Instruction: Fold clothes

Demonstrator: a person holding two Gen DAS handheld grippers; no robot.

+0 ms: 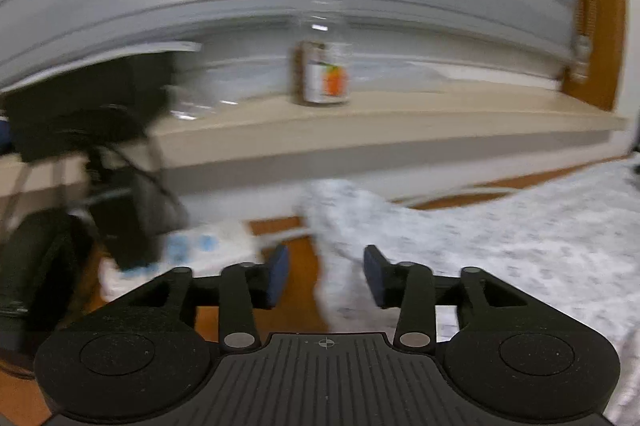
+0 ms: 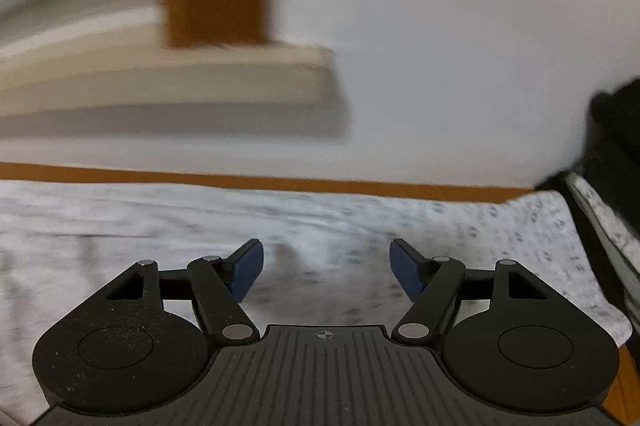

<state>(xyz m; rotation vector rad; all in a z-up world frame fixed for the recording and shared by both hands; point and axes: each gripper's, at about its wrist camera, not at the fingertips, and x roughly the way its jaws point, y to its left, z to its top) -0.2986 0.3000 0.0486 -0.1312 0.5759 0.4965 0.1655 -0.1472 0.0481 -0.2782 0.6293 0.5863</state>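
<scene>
**Both grippers open above a white speckled cloth**

In the left wrist view, the left gripper (image 1: 325, 276) fills the bottom of the frame. Its two blue pads (image 1: 278, 276) stand apart, and they hold nothing. Just past the pads lies the cloth (image 1: 500, 238). It is white with tiny grey marks all over. It spreads across the lower right of the frame on an orange-brown floor (image 1: 298, 290). One narrow part of the cloth runs up through the middle of the frame, right between the two pads. It cannot be told if the pads touch it. The picture is blurry.

Farther back, at the left, sit some dark things (image 1: 80, 153) too blurred to name. Behind them a pale ledge (image 1: 400, 121) crosses the frame. A clear jar (image 1: 323, 65) with an orange label stands on it.

In the right wrist view, the right gripper (image 2: 326, 272) is also wide open and empty. The cloth (image 2: 120, 222) covers the whole middle band of the frame, under and ahead of the pads. Something black (image 2: 612, 161) lies over its right edge. Beyond the cloth come a strip of floor (image 2: 280, 182) and a white wall (image 2: 460, 45).
</scene>
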